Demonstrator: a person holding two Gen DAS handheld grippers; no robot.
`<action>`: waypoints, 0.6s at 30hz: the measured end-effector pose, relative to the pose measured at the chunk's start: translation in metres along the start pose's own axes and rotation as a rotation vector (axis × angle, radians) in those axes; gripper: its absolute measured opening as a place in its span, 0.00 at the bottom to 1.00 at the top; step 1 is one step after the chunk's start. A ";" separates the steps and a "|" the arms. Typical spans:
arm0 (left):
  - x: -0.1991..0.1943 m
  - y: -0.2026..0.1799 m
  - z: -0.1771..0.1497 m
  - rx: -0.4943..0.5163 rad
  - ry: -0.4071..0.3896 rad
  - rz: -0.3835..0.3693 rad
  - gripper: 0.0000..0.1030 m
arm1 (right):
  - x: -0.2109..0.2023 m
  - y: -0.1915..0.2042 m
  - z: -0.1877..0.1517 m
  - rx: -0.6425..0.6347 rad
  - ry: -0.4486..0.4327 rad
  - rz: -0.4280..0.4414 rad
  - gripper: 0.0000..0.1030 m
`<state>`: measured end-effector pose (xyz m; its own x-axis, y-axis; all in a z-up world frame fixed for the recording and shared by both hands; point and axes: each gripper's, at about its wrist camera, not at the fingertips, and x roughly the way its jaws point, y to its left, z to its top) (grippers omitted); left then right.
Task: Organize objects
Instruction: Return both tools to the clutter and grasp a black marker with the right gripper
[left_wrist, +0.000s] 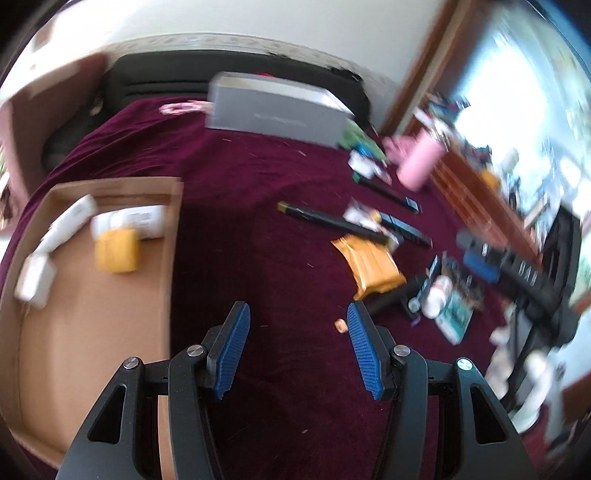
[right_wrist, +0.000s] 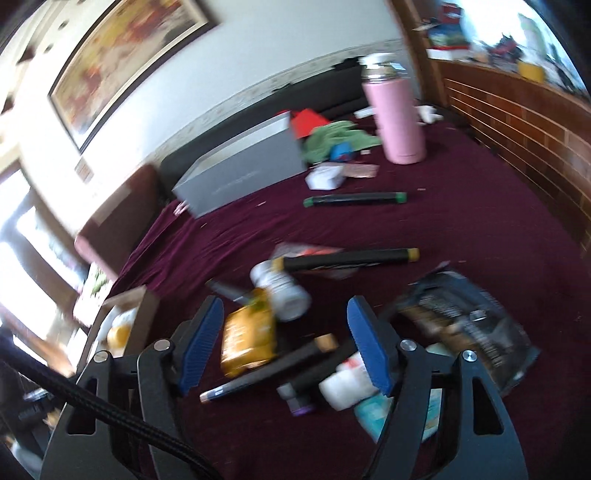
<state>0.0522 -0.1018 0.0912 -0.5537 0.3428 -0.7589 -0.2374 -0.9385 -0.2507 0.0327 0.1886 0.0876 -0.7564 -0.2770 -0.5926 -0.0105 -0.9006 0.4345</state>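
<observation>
A maroon cloth (left_wrist: 258, 177) carries scattered items. At its left stands an open cardboard box (left_wrist: 92, 295) with white packets and a yellow block (left_wrist: 116, 249) inside. My left gripper (left_wrist: 298, 305) hangs open over bare cloth just right of the box, with nothing between its blue pads. A yellow pouch (left_wrist: 373, 266) and black tubes (left_wrist: 332, 221) lie beyond it to the right. My right gripper (right_wrist: 285, 301) is open above a pile: a yellow pouch (right_wrist: 251, 336), a white bottle (right_wrist: 284, 291) and a black tube with gold ends (right_wrist: 269, 373). The pads touch none of them.
A grey box (right_wrist: 243, 170) and a pink flask (right_wrist: 400, 114) stand at the back, with a green cloth (right_wrist: 332, 138) between them. A green-capped tube (right_wrist: 354, 199) lies mid-cloth and a dark foil bag (right_wrist: 465, 325) on the right. A brick-patterned wall (right_wrist: 517, 133) borders the right side.
</observation>
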 end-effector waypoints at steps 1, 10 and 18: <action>0.008 -0.008 0.000 0.029 0.011 -0.004 0.47 | 0.000 -0.010 0.002 0.020 -0.007 -0.003 0.67; 0.084 -0.071 0.013 0.287 0.087 -0.042 0.47 | 0.008 -0.053 0.004 0.139 -0.011 -0.001 0.67; 0.092 -0.110 -0.013 0.359 0.248 -0.243 0.47 | 0.003 -0.062 0.003 0.181 -0.005 0.047 0.68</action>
<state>0.0374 0.0325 0.0414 -0.2527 0.4885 -0.8352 -0.6195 -0.7447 -0.2482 0.0297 0.2449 0.0608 -0.7622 -0.3152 -0.5654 -0.0922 -0.8116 0.5768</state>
